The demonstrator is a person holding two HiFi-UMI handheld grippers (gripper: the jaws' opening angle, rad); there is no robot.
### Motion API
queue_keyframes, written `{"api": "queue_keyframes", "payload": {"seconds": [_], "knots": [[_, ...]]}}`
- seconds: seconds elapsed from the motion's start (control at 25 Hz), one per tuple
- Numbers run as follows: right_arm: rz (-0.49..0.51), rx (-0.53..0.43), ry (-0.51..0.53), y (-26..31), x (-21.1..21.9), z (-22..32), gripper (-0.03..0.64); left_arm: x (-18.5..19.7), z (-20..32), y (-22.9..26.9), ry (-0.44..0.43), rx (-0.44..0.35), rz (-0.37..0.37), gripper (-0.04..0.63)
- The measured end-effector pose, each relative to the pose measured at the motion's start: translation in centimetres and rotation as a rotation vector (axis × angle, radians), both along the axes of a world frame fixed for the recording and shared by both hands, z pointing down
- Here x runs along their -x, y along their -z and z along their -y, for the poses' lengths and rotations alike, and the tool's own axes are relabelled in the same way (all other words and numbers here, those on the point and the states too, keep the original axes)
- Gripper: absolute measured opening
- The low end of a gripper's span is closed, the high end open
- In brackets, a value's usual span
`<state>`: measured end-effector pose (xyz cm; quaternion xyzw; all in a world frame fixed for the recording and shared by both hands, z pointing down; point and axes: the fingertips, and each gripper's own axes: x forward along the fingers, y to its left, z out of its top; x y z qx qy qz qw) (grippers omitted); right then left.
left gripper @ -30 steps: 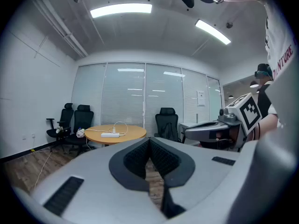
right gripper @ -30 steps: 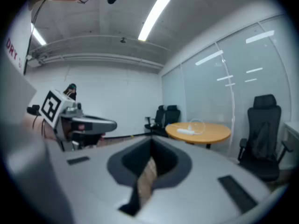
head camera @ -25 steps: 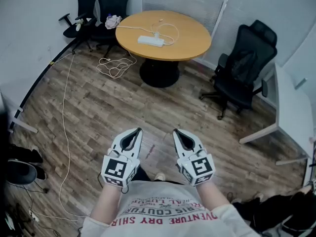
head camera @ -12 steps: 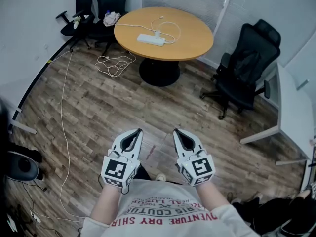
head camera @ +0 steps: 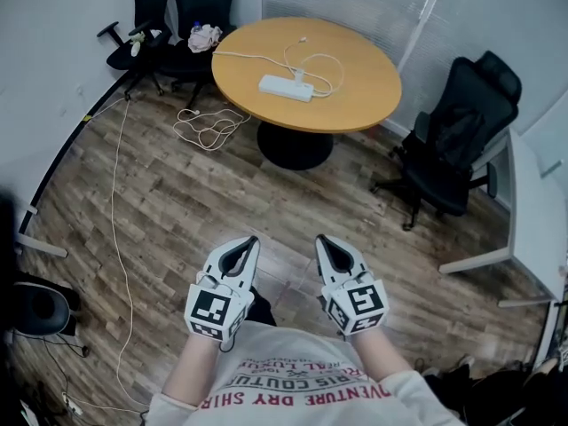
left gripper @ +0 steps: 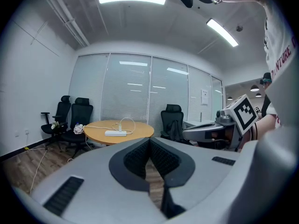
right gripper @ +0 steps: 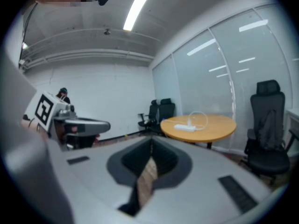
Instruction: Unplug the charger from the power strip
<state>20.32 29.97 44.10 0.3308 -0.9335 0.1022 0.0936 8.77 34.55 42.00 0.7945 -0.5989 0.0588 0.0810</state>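
Note:
A white power strip (head camera: 286, 88) lies on the round wooden table (head camera: 355, 96) far ahead of me. A small white charger (head camera: 300, 76) stands plugged into it, and its thin white cable (head camera: 327, 63) loops over the tabletop. Both grippers are held side by side in front of my chest, far short of the table. The left gripper (head camera: 248, 240) is shut with nothing in it, and so is the right gripper (head camera: 323, 240). The left gripper view shows the strip (left gripper: 115, 133) beyond the closed jaw tips (left gripper: 149, 141). The right gripper view shows it (right gripper: 186, 128) too.
Two black office chairs (head camera: 177, 16) stand behind the table at the left, another black chair (head camera: 457, 140) at its right. A white desk (head camera: 532, 202) fills the right edge. A coiled white cord (head camera: 209, 124) and a long cable (head camera: 115, 238) lie on the wooden floor.
The table and power strip have shifted right and grown slightly in the head view as I moved towards them. Both grippers kept their shut pose before my chest.

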Motion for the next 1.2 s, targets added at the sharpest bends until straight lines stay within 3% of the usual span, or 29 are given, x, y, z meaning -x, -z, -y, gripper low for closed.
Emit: {"api": "queue_keyframes", "payload": {"seconds": [0.28,0.48,0.92,1.2], "knots": [[0.001,0.043,-0.083,0.4,8.0,7.7,0.029,9.8,7.5,1.5,-0.019,-0.014,0.014,0.032],[-0.005,0.047,-0.111,1.0,12.5,11.4,0.029,14.8,11.4,2.2,-0.039,-0.010,0.004,0.032],[-0.038,0.077,-0.147,-0.6,16.8,20.5,0.029,19.4,20.1,-0.4,-0.069,0.037,-0.010,0.032],[-0.029,0.096,-0.136,-2.2,19.0,30.9,0.029,21.6,29.6,-1.5,-0.049,0.050,0.012,0.032]]}}
